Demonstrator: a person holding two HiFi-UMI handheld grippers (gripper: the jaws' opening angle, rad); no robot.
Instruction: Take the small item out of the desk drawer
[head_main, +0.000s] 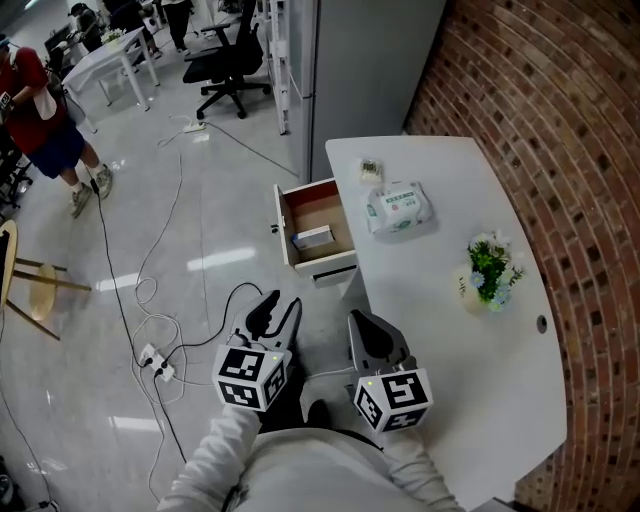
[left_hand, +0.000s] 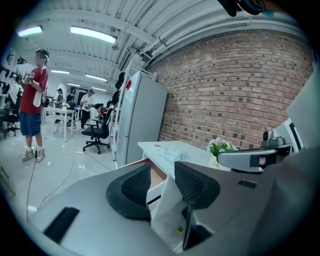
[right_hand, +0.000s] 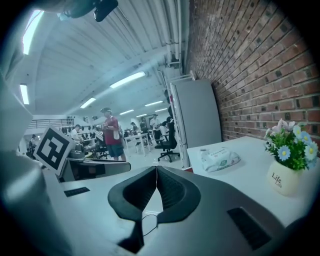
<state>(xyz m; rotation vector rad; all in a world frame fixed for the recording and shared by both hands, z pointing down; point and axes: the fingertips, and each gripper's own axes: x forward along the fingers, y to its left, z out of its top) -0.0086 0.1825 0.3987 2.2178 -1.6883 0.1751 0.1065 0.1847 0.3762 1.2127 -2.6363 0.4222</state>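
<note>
The desk drawer (head_main: 320, 212) stands pulled out from the white desk (head_main: 450, 340), brown inside. A small white box (head_main: 313, 238) lies at its near end. My left gripper (head_main: 277, 306) hovers over the floor below the drawer, jaws open with nothing between them; in the left gripper view (left_hand: 162, 174) the drawer (left_hand: 156, 176) shows through the gap. My right gripper (head_main: 366, 326) sits by the desk's near edge, shut and empty; its pads meet in the right gripper view (right_hand: 157, 173).
A tissue pack (head_main: 398, 207), a small packet (head_main: 370, 169) and a flower pot (head_main: 490, 272) sit on the desk. A brick wall (head_main: 560, 150) runs along the right. Cables and a power strip (head_main: 155, 362) lie on the floor at left. A person (head_main: 40, 120) stands far left.
</note>
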